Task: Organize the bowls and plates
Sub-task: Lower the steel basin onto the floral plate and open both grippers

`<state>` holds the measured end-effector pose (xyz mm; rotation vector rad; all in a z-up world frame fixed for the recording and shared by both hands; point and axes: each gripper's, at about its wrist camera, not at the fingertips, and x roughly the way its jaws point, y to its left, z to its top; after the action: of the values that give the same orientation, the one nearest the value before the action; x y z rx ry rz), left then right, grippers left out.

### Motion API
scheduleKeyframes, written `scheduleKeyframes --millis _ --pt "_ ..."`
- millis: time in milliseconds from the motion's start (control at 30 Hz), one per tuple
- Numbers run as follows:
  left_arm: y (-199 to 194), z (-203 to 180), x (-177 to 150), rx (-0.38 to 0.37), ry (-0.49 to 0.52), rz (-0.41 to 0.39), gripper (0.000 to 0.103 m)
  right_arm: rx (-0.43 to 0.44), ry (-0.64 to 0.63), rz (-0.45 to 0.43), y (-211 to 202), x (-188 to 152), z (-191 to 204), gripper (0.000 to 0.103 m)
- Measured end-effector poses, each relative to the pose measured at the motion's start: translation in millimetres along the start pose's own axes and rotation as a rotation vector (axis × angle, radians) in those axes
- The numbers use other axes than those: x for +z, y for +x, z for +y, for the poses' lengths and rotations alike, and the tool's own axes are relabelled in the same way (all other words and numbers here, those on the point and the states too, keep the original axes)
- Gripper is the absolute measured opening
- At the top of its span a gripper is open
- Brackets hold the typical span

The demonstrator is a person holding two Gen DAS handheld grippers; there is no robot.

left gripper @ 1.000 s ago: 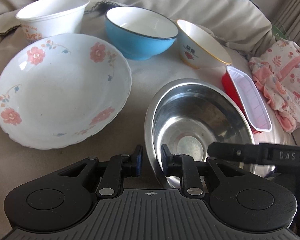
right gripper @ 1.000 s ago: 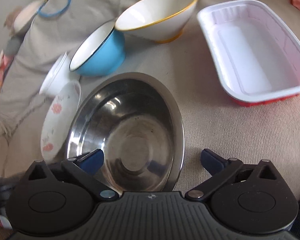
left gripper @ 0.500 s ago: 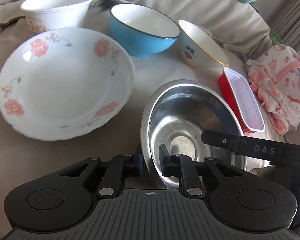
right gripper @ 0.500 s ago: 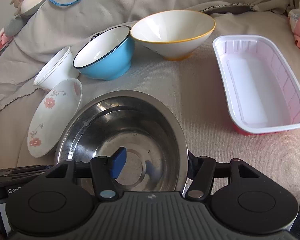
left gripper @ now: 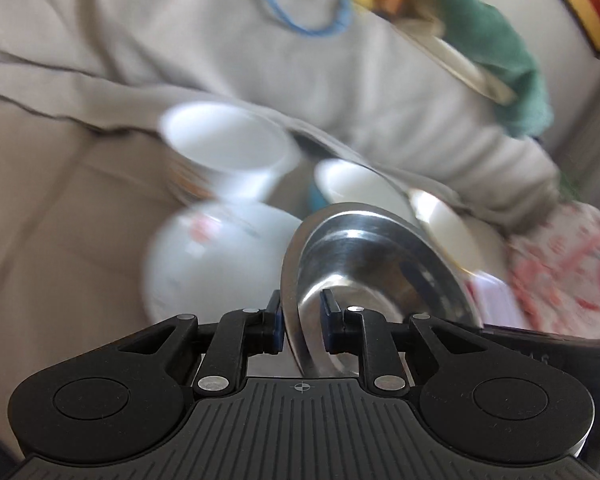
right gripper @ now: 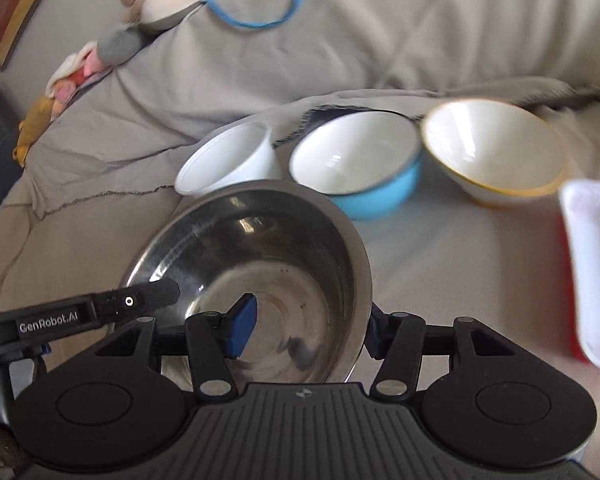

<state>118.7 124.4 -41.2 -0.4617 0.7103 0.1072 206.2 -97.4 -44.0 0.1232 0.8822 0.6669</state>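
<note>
A beige fabric-covered couch carries everything, its cover creased along the back. Along its top edge lie a blue cord loop and a green towel. A pink floral cloth sits at the seat's right edge, and a gold-framed red picture hangs behind.

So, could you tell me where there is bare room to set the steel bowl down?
Bare cloth lies between the steel bowl, the blue bowl and the red tray. More lies left of the floral plate. The back row is crowded, with the white cup and yellow-rimmed bowl.
</note>
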Motion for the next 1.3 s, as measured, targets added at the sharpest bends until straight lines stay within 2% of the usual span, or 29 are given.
scheduleKeyframes --millis 67,133,300,533,633,767,900,967,1033,1133,1200,1300 --pt "10 14 6 0.068 0.003 -0.01 0.021 -0.003 -0.044 0.019 26 9 17 0.054" --pt "22 29 11 0.104 -0.011 0.002 0.021 -0.005 -0.071 0.049 52 16 28 0.052" --pt "39 58 10 0.129 -0.054 0.004 0.021 -0.03 -0.124 0.085 85 20 46 0.051" --pt "40 63 7 0.133 -0.018 -0.028 0.02 -0.058 -0.164 0.11 102 14 53 0.051" --pt "41 66 7 0.137 -0.01 -0.041 0.02 -0.081 -0.185 0.078 102 14 52 0.051" --pt "45 69 8 0.174 -0.004 -0.041 0.031 -0.113 -0.241 0.016 93 13 53 0.051" --pt "59 72 8 0.168 -0.026 0.024 0.034 -0.16 -0.26 -0.097 77 10 50 0.053" --pt "68 76 7 0.148 -0.068 0.068 0.031 -0.173 -0.226 -0.111 75 8 41 0.059" --pt "75 83 5 0.093 -0.128 0.114 0.026 -0.154 -0.16 -0.043 85 8 29 0.061" --pt "80 89 6 0.063 -0.199 0.151 0.025 -0.002 -0.002 0.105 100 5 6 0.059" --pt "80 85 7 0.068 -0.204 0.159 0.028 0.066 0.04 0.111 99 3 2 0.056" --pt "82 68 7 0.084 -0.155 0.169 0.043 0.086 0.049 0.115 93 4 -2 0.056"
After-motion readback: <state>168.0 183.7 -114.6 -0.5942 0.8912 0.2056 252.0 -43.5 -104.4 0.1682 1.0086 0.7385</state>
